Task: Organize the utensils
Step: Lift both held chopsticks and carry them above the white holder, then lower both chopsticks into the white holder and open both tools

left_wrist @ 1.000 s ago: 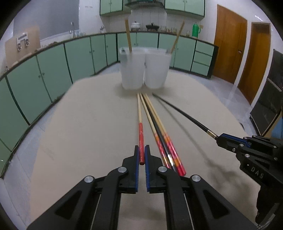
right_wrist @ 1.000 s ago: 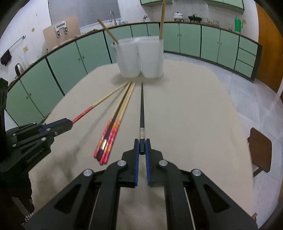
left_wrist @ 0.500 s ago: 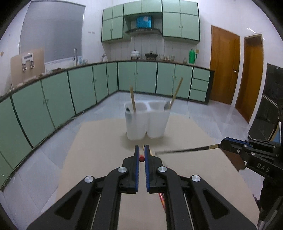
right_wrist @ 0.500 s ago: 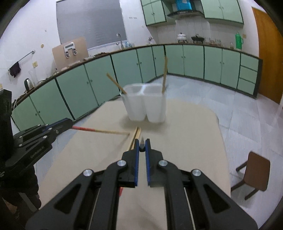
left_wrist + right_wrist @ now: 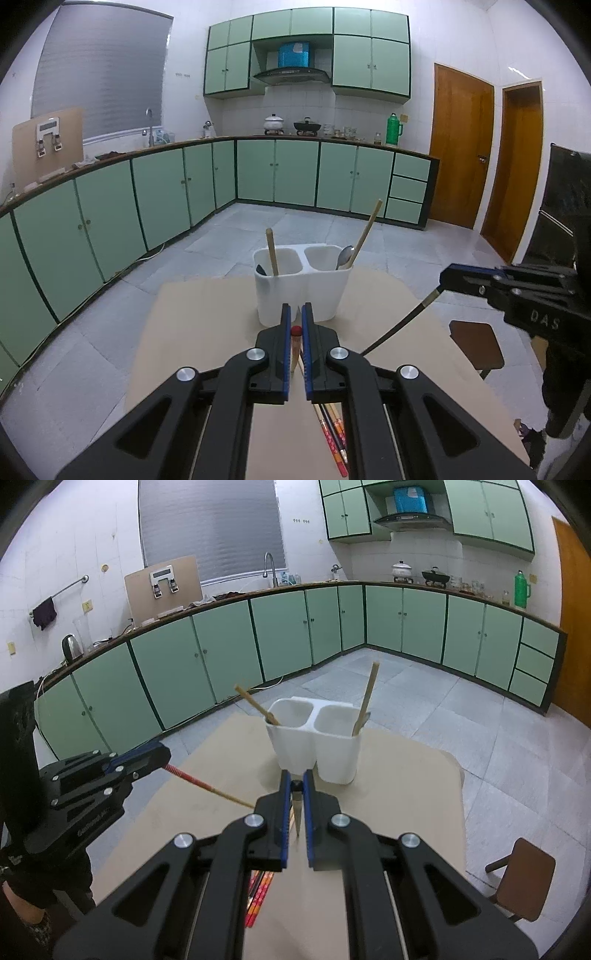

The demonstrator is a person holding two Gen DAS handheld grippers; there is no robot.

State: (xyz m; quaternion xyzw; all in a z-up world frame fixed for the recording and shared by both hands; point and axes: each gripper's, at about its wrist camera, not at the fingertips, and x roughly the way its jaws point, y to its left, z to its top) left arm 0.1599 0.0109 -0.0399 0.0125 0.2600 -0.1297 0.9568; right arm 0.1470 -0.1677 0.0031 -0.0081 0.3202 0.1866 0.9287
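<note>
In the left wrist view, a red-tipped chopstick (image 5: 295,341) is clamped between the closed fingers of the left gripper (image 5: 296,325) above the table (image 5: 199,317), with the white two-compartment holder (image 5: 303,286) just ahead, a wooden stick and a dark utensil seen in its left cup and a spoon (image 5: 345,256) with another stick in its right; a bundle of chopsticks (image 5: 332,432) is left lying on the table below. In the right wrist view, a black chopstick (image 5: 296,808) is pinched in the closed right gripper (image 5: 296,794) directly before the holder, the left gripper is seen at the left with its chopstick slanting across toward the centre, and a brown stool (image 5: 524,875) is seen on the floor at the right.
</note>
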